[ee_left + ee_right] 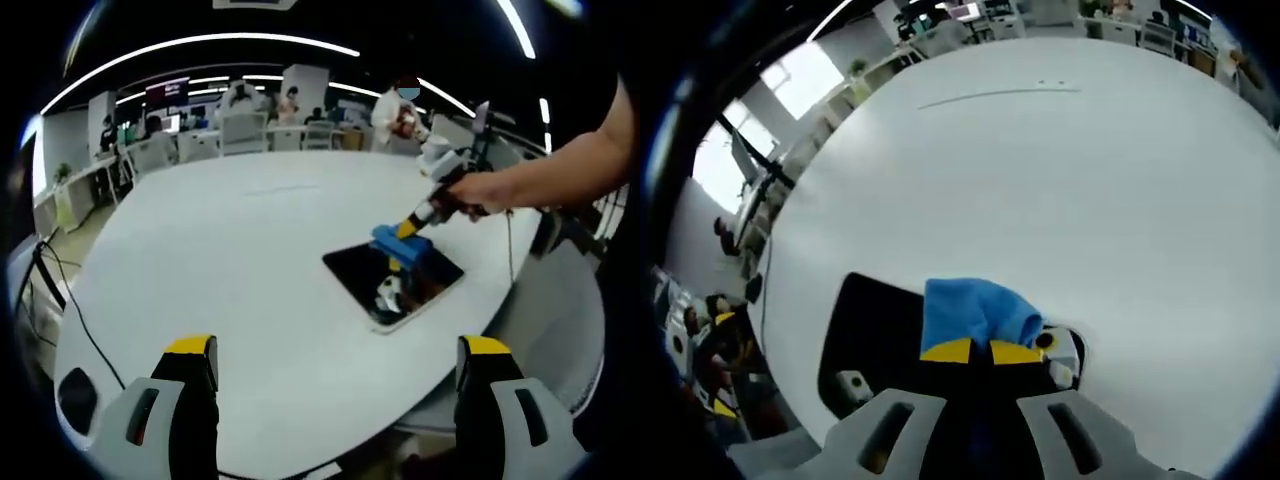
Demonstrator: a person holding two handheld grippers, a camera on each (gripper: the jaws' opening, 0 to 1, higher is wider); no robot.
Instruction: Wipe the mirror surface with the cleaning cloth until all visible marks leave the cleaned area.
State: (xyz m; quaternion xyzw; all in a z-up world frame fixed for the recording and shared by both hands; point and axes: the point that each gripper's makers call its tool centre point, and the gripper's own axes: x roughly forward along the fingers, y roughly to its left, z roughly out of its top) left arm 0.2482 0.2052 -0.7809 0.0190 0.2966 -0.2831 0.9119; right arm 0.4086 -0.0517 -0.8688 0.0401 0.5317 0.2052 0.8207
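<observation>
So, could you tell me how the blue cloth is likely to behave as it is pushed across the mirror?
The blue cloth looks soft and floppy: it bunches in folds where the right gripper pinches it, so it will probably drag and crumple rather than slide flat. It seems light. The mirror looks smooth and glossy, so the cloth should glide easily.

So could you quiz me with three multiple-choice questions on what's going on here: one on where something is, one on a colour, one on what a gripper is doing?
1. Where does the mirror lie?
A. On the white table
B. On a chair
C. On the floor

2. What colour is the cloth?
A. Red
B. Blue
C. Green

3. What is the right gripper doing?
A. Hanging open over bare table
B. Holding a cup
C. Clamped on the cloth over the mirror

Answers: 1 A, the dark mirror lies flat on the tabletop. 2 B, the bunched cloth is bright blue. 3 C, its yellow tips pinch the cloth over the mirror.
</observation>
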